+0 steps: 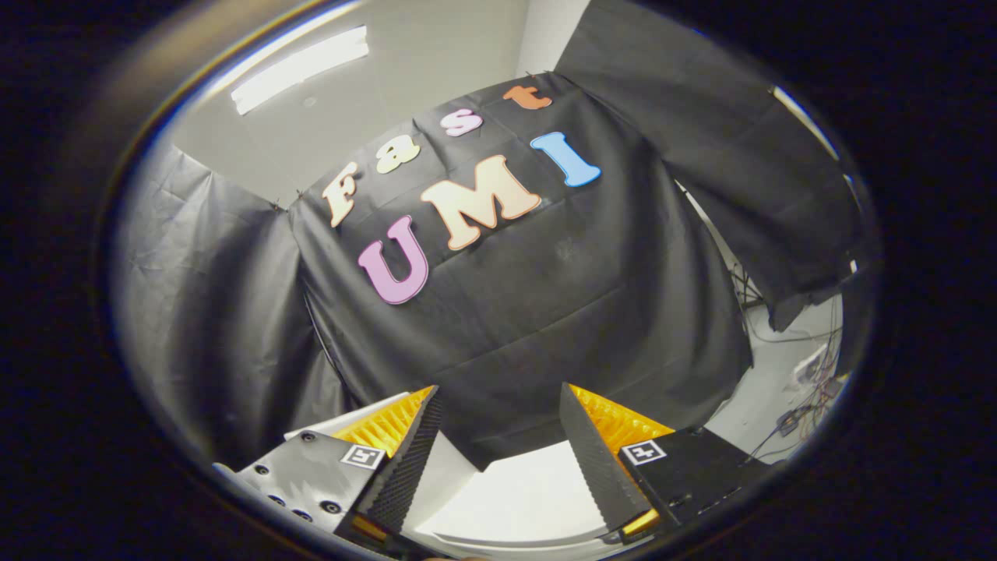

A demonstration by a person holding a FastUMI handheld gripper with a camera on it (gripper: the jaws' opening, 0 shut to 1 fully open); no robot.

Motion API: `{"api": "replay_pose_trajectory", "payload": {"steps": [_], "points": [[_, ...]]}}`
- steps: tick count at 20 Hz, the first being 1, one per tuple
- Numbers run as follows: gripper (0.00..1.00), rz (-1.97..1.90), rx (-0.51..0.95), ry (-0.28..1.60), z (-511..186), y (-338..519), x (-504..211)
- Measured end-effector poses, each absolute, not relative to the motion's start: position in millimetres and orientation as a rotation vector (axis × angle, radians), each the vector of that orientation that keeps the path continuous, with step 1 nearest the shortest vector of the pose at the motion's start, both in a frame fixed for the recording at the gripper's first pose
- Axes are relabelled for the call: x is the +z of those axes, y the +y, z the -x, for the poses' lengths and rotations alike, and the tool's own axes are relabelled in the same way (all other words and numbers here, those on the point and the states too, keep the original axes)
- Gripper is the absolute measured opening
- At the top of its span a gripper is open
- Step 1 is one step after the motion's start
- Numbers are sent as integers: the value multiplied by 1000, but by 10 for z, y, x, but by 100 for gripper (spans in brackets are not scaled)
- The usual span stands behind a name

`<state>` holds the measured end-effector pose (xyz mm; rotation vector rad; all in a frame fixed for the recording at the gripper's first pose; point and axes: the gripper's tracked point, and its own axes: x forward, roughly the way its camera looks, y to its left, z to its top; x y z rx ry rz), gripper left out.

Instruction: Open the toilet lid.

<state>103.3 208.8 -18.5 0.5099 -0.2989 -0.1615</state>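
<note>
The gripper (498, 389) is tilted upward and its fingers stand apart with nothing between them; no pad touches anything. Low between the fingers, and nearer than their tips, lies a smooth white surface with a curved edge (522, 499). Judging from the task, this is probably the lid, or some upper part of the toilet, but too little of it is visible to say which part, or whether the lid is down or already raised. A white sliver of what seems the same surface peeks out beside the left finger.

The relation that matters: the lid sits below and behind the line along which the fingers point. They aim above the lid, at the black cloth wall (545, 312) that hangs straight beyond the lid. So the next move, as I judge it, calls for tipping the gripper down toward the lid's edge before any grip or lift can be tried. Its long axis cannot be read from here.

Beyond the lid the cloth falls in folds, with more cloth to either side. Above the lid and cloth a pale ceiling carries a bright strip light (300, 68). To the right of the lid a light floor (767, 397) shows past the cloth, with a tangle of cables (810, 389) on it
</note>
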Motion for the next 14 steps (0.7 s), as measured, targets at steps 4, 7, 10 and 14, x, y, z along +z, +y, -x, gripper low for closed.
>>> {"api": "replay_pose_trajectory", "payload": {"steps": [4, 7, 10, 14], "points": [[94, -629, -143, -332, -1140, 2247, -406], [94, -705, -127, -321, -1221, 2447, -662], [94, -825, -143, -317, -1297, 2587, -937], [93, -975, -150, -342, -1390, 2804, -1208]]}}
